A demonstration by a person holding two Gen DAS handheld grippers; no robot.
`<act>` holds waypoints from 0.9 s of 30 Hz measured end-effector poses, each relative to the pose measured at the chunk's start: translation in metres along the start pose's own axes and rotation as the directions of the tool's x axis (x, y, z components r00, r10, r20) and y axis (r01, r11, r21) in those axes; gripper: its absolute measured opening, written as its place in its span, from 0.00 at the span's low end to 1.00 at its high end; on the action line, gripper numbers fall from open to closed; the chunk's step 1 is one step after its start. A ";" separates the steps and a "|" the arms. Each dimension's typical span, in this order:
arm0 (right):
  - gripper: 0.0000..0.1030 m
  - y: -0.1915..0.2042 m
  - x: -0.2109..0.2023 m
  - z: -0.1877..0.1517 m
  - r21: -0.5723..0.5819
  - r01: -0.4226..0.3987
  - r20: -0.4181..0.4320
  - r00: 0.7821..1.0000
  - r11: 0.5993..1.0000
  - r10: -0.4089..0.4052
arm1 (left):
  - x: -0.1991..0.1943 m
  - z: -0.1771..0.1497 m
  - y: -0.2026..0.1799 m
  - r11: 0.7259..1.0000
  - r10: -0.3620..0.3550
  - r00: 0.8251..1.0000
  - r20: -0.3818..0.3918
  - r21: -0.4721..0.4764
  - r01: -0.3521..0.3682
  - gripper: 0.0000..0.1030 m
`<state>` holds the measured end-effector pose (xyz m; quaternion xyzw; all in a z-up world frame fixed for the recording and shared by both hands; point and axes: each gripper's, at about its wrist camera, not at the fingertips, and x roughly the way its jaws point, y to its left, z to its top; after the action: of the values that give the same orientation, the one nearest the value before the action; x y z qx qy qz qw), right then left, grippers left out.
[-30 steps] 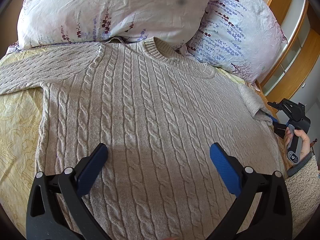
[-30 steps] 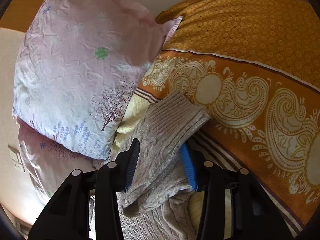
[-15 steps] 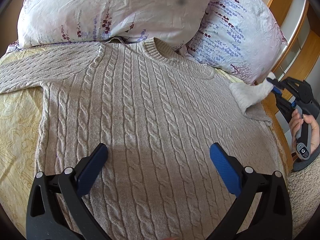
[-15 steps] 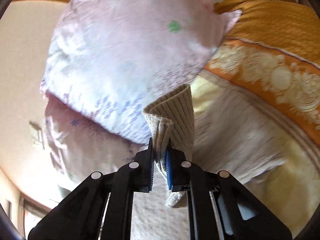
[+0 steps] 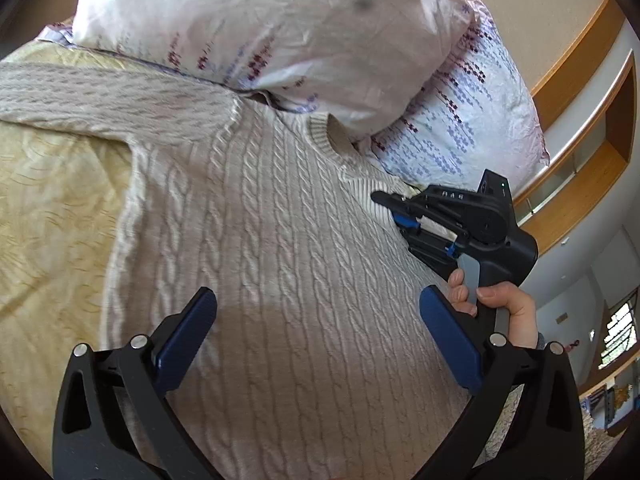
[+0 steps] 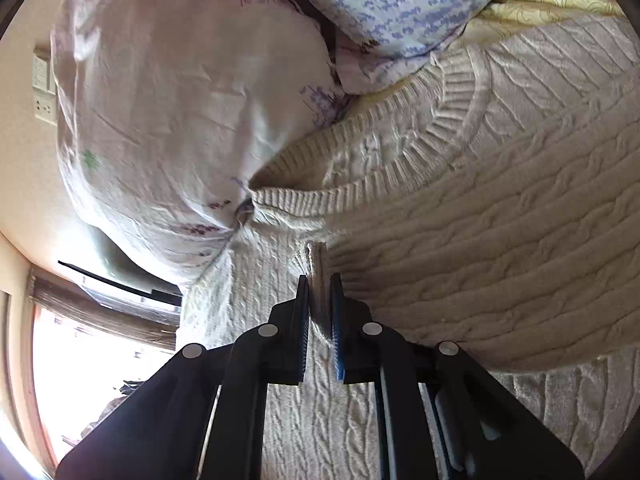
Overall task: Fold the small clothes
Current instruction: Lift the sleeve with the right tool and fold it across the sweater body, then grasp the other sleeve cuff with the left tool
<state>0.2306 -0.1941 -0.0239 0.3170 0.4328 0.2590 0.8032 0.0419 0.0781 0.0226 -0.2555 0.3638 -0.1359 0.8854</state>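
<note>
On the bed (image 5: 48, 208), a cream cable-knit sweater (image 5: 280, 260) lies flat, its collar against the floral pillows (image 5: 280, 28). The right tool (image 6: 320, 292), in a person's hand (image 5: 504, 304), is clenched on a ribbed sleeve cuff (image 6: 318, 256) over the sweater's right shoulder. The left tool (image 5: 316, 332) hovers released above the sweater's near part.

Left tongs (image 5: 318, 334) spread wide, nothing between the pads, hovering over the sweater (image 5: 280, 260) body. Right tongs (image 6: 320, 300) clamped tight on a sleeve cuff near the sweater's collar, hand (image 5: 500, 304) gripping the handle.
</note>
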 end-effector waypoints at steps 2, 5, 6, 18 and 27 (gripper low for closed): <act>0.10 0.006 0.000 -0.001 -0.029 0.018 0.009 1.000 0.999 -0.018 | -0.015 0.003 0.003 1.000 0.011 0.998 0.056 0.013 -0.011 0.98; 0.10 0.017 0.001 -0.001 -0.034 0.009 0.013 1.000 0.999 -0.008 | -0.034 0.008 0.005 0.999 0.025 0.989 0.148 0.030 -0.029 0.98; 0.10 0.020 0.003 0.000 -0.027 0.000 0.010 1.000 1.000 0.000 | -0.038 0.009 0.006 0.999 0.031 0.984 0.178 0.037 -0.038 0.98; 0.10 0.060 0.051 -0.006 -0.050 -0.047 -0.049 0.998 0.998 0.044 | -0.057 0.013 0.030 0.999 0.019 0.958 0.287 0.037 -0.031 0.98; 0.47 0.057 0.047 -0.019 -0.038 -0.103 -0.139 0.986 0.994 0.097 | -0.057 0.037 0.076 0.994 0.064 0.976 0.209 -0.096 -0.045 0.98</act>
<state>0.2290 -0.1182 -0.0154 0.3018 0.4643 0.3298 0.7646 0.0333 0.1790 0.0357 -0.2985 0.2802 -0.0669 0.9099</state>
